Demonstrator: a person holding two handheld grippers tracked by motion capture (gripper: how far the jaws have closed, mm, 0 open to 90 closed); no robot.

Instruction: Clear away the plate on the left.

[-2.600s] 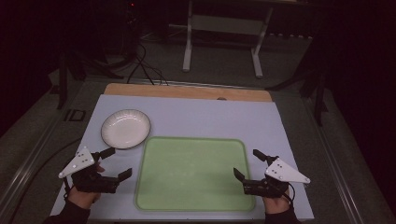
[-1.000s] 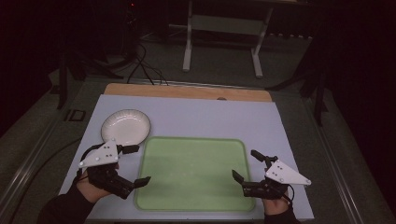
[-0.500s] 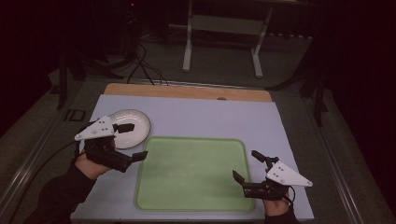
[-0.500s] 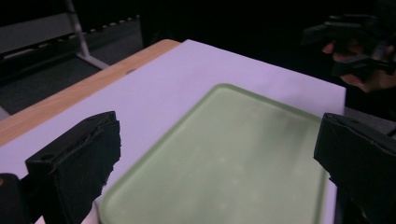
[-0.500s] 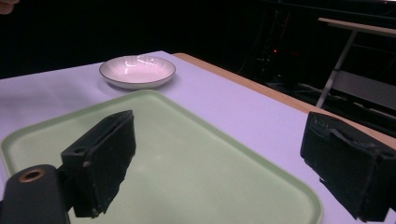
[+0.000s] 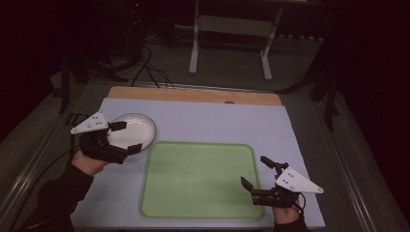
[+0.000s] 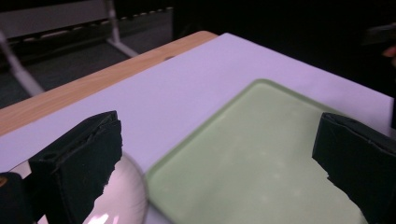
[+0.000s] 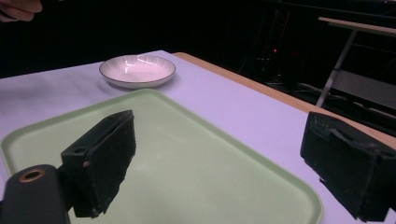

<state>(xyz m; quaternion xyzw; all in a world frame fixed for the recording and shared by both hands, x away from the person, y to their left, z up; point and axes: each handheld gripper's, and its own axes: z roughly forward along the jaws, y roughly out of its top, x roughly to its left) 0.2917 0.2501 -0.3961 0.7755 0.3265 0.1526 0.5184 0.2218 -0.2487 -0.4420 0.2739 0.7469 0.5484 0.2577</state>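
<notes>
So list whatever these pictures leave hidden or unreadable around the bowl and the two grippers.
- High view: the left gripper covers the near left part of the white bowl; whether a jaw touches the rim cannot be told.
- Left gripper view: the bowl is cut off by the bottom edge and partly behind a jaw.
- High view: the hand behind the right gripper is cut off at the bottom edge.
- Right gripper view: the green tray is partly behind the jaws.

Table layout: plate, tray, two grippers.
Plate [image 6: 131,130] is sitting behind and left of the tray [image 6: 198,181]; left gripper [image 6: 126,137] is hovering over the plate's near-left rim; right gripper [image 6: 256,173] is hovering at the tray's right edge.
</notes>
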